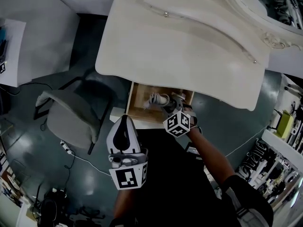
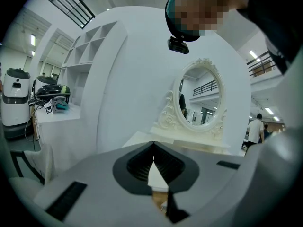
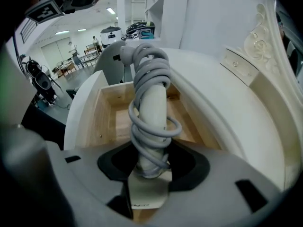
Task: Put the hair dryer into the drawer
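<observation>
The white hair dryer (image 3: pixel 152 103), its grey cord wound round the handle, is held by that handle in my right gripper (image 3: pixel 151 167), which is shut on it. In the head view the hair dryer (image 1: pixel 157 99) hangs over the open wooden drawer (image 1: pixel 139 109) of the white dressing table (image 1: pixel 180 46), and my right gripper (image 1: pixel 171 108) points steeply down into the drawer. In the right gripper view the drawer's bare wooden floor (image 3: pixel 111 122) lies below the dryer. My left gripper (image 1: pixel 124 121) is held in front of the drawer, left of the right one. Its jaws (image 2: pixel 152 148) meet at the tips with nothing between them.
A grey chair (image 1: pixel 71 119) stands left of the drawer. A power strip with a cable (image 1: pixel 66 148) lies on the floor beside it. An oval mirror (image 1: pixel 265 6) stands at the table's far right. Another white table (image 1: pixel 16 46) is at the left and shelves (image 1: pixel 286 126) at the right.
</observation>
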